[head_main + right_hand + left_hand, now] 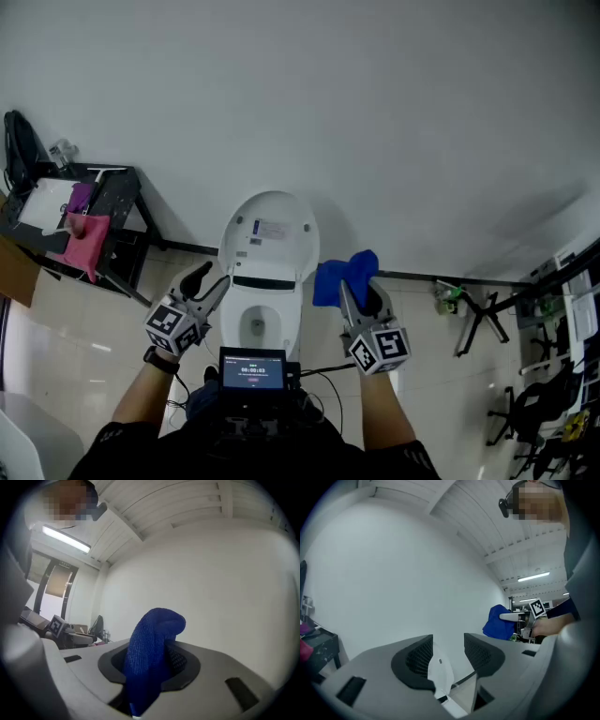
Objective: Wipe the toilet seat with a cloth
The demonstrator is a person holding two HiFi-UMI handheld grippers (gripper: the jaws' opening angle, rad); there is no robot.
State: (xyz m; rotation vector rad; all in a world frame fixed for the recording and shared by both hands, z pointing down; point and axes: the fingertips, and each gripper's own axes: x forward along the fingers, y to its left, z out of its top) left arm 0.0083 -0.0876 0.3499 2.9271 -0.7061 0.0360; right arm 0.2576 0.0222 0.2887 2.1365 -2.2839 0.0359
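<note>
Chest screen (pixel 252 369) closest, lit up. Left gripper (pixel 212 281) jaws apart, nothing between, hovering beside toilet's left edge. Toilet seat (pixel 288 315) dead centre, lid (pixel 270 232) up. Right gripper (pixel 361 295) clamped on blue cloth (pixel 339 277), just right of lid, off seat.

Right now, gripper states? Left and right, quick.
Left gripper: jaws open, nothing between them.
Right gripper: jaws shut on the blue cloth.
</note>
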